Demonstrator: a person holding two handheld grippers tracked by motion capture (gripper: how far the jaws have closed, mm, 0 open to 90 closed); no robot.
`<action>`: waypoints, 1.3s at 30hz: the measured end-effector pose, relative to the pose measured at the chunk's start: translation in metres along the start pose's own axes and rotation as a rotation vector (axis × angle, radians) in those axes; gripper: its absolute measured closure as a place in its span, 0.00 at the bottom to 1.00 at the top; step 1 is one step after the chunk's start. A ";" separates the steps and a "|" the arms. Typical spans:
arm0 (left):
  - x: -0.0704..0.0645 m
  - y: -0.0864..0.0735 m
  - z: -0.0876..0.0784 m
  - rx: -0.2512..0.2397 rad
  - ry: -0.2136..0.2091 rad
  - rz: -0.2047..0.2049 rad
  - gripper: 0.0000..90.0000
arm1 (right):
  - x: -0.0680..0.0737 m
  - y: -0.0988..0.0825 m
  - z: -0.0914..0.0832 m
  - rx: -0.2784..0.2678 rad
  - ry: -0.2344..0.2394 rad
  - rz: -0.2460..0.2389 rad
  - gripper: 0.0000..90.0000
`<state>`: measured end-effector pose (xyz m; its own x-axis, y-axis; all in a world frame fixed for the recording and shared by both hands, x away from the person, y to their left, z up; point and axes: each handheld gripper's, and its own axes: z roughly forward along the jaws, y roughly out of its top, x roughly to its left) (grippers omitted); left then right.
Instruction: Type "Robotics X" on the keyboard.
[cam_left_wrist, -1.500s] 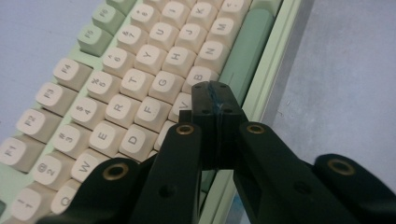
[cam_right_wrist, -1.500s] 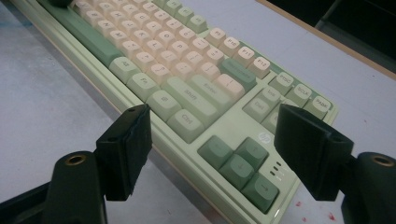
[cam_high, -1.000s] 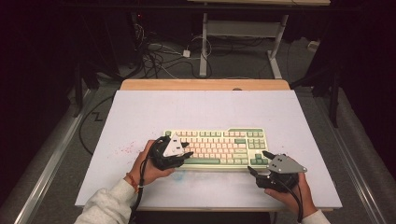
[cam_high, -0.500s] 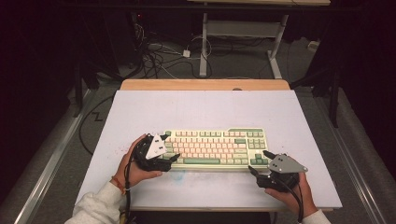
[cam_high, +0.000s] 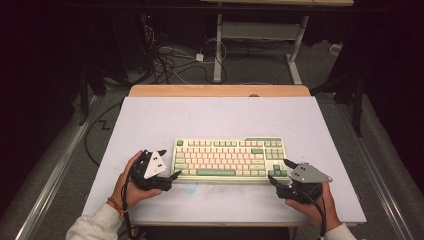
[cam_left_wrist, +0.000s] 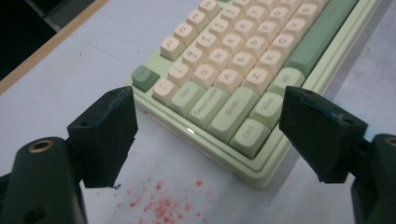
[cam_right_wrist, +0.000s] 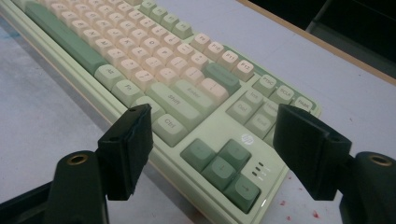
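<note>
Both tongs stood open and empty: the left tongs flanked the keyboard's left end, the right tongs its right corner, on the surface.

The keyboard runs off the top edge in the left gripper view, so its far keys are cut off. In the right gripper view, its left end is cut off too. The tiny letters on many keys are too blurry to read.
</note>
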<state>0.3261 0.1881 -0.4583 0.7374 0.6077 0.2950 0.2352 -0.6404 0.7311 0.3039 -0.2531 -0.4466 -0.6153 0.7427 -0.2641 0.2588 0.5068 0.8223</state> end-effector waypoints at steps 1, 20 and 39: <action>0.000 -0.002 0.000 0.011 0.004 0.001 0.20 | -0.001 0.001 0.000 -0.001 -0.003 -0.001 0.33; -0.005 -0.026 -0.012 0.060 0.003 -0.058 0.20 | -0.024 0.038 0.019 0.049 0.116 0.032 0.93; -0.007 -0.026 -0.009 0.085 -0.008 -0.061 0.21 | -0.005 0.041 0.062 0.153 0.209 -0.029 1.00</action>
<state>0.3090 0.2050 -0.4742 0.7249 0.6431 0.2469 0.3323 -0.6404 0.6925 0.3635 -0.2089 -0.4431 -0.7605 0.6284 -0.1635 0.3386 0.5987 0.7258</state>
